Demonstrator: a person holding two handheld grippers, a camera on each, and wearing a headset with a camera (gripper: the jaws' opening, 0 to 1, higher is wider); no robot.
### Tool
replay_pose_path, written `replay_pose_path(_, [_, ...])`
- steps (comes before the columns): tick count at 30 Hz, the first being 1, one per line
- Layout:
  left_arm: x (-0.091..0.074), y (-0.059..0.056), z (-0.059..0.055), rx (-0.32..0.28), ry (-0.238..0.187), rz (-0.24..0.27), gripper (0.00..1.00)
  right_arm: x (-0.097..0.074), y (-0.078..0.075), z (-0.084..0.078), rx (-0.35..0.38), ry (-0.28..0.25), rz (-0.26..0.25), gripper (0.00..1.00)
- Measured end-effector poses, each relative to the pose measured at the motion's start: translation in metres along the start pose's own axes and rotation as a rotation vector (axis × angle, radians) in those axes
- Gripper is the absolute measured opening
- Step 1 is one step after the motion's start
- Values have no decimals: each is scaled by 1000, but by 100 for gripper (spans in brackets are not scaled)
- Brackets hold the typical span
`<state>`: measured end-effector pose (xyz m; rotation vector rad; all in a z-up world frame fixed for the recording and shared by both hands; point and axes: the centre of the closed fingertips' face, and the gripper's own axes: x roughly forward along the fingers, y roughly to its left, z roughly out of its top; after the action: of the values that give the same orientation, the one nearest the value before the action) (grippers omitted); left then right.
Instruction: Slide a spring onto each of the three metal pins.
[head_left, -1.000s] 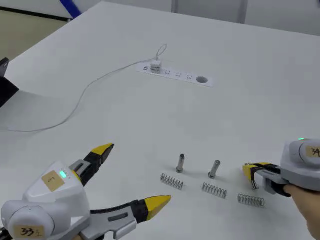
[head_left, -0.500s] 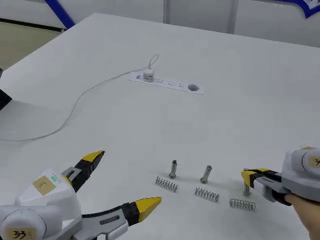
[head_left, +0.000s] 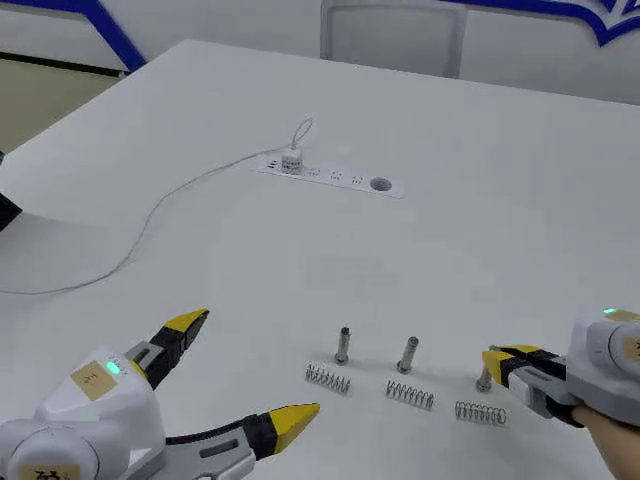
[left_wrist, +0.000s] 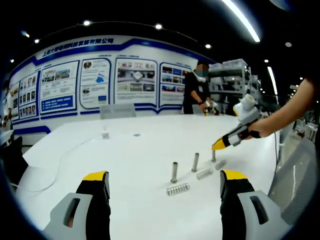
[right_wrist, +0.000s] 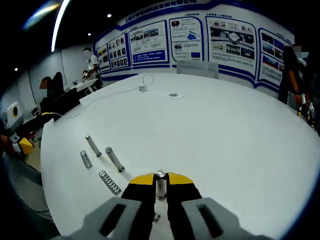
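Note:
Three short metal pins stand in a row near the front of the white table (head_left: 470, 150): a left pin (head_left: 343, 345), a middle pin (head_left: 408, 353) and a right pin (head_left: 484, 379). A spring lies in front of each: left spring (head_left: 327, 378), middle spring (head_left: 409, 395), right spring (head_left: 481, 412). My right gripper (head_left: 497, 364) is shut on the right pin (right_wrist: 160, 182), whose round top shows between the yellow tips. My left gripper (head_left: 243, 370) hovers open at the front left, apart from the pins (left_wrist: 174, 172), with nothing between its fingers (left_wrist: 95, 176).
A white power strip (head_left: 330, 175) with a plugged adapter lies mid-table, and its cable (head_left: 150, 215) trails to the left edge. A grey chair back (head_left: 392, 35) stands behind the table. A person (left_wrist: 195, 90) stands in the background.
The head camera has tilted, shifting the whole scene. My right gripper stays clamped on the right pin and my left gripper stays open at the front left.

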<state>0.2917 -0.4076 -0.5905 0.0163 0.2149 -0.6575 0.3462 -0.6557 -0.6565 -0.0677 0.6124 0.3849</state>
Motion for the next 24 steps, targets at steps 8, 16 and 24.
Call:
replay_pose_path(8, [0,-1,0,-1,-1,-4,94,-10,7,-5,-69,-85,-19,9])
replay_pose_path(16, [1,-4,-2,10,11,-15,94,-11,4,-4,-62,-78,2,9])
replay_pose_path(24, [1,-5,-3,10,15,-19,95,-29,-14,10,-26,-114,60,20])
